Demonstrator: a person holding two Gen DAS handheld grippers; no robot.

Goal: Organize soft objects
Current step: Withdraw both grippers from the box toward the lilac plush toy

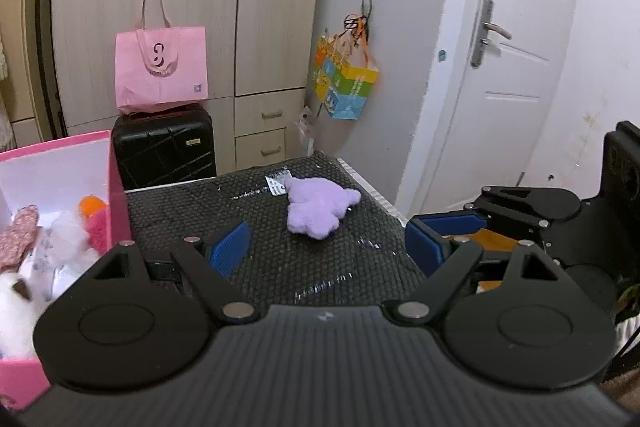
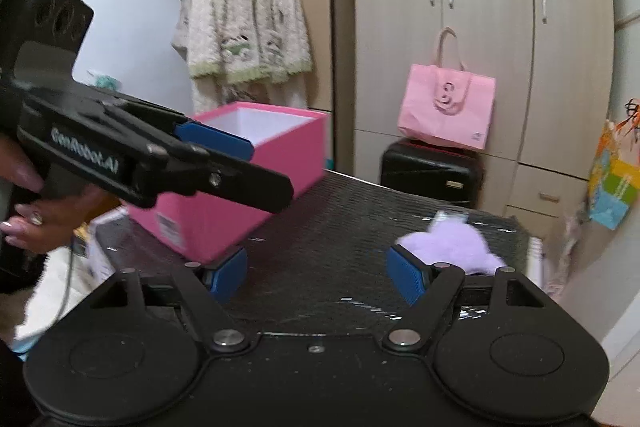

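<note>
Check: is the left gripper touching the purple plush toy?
Apart. The left wrist view shows bare black mat between the open left gripper and the purple plush toy.

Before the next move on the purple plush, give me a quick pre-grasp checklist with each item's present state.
1. Left gripper empty, jaws apart: ok.
2. Right gripper empty, jaws apart: ok.
3. Purple plush lies free on the black mat, nothing on top of it: ok.
4. Plush sits between a gripper's fingers: not ok; it lies ahead of the left gripper and off beside the right one's blue pad.
5. Pink box open at the top to take another toy: ok; soft toys already lie inside.
6. The two grippers keep apart from each other: cannot tell; they are close in both views.
</note>
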